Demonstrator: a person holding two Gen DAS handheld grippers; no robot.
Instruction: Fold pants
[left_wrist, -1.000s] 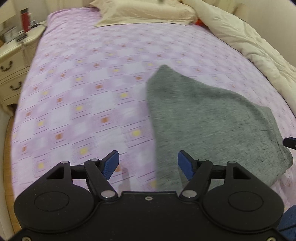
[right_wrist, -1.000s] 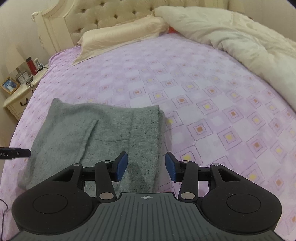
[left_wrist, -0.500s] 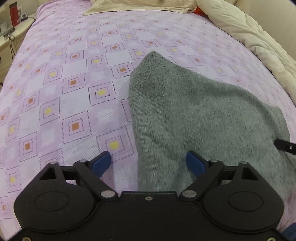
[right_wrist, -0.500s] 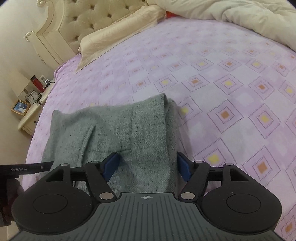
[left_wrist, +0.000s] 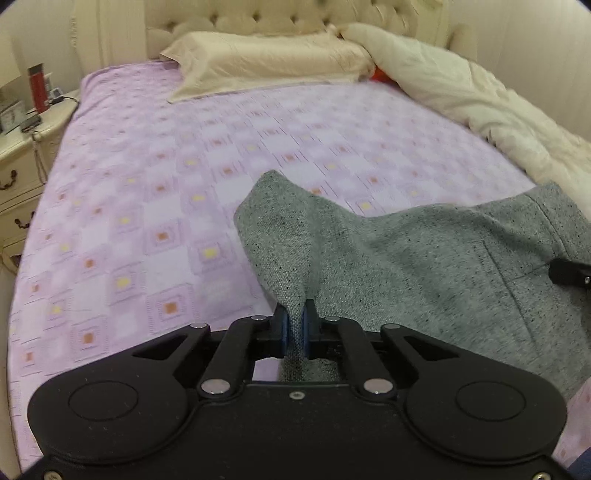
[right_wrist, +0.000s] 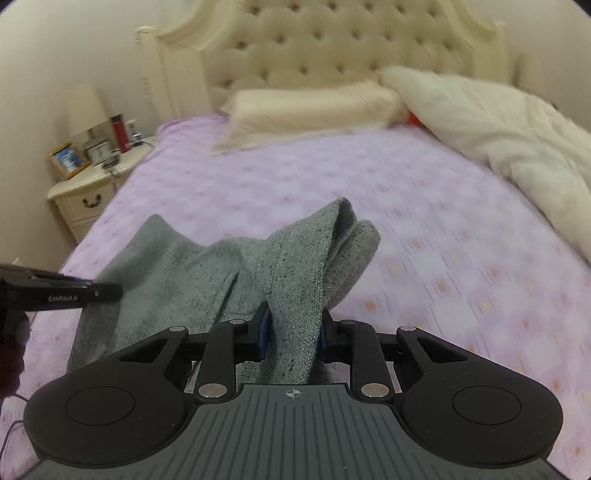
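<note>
The grey pants lie on the near part of the bed's purple checked sheet, and both near edges are now lifted off it. 0.5 s ago the cloth lay flat, with each gripper's jaws spread wide on either side of an edge; now both have closed on the fabric.

The left gripper pinches a thin fold between its 2 blue pads, jaws nearly together, and the cloth rises from the pinch into a peaked corner. The right gripper clamps a thicker bunch at the waistband end, its jaws held further apart by the layers, and the fabric stands up in a folded ridge in front of it. Between the 2 grips the pants sag in a shallow dip. In the right wrist view the left gripper's dark body juts in from the left edge, beside the cloth.

Both cameras have tipped up since 0.5 s ago: the tufted cream headboard is now in full view, where before only the sheet and pillow edge showed on the left view. A cream pillow lies at the head of the bed, and a rumpled cream duvet is heaped along the right side. A cream nightstand stands to the left, carrying a red bottle and a picture frame.
</note>
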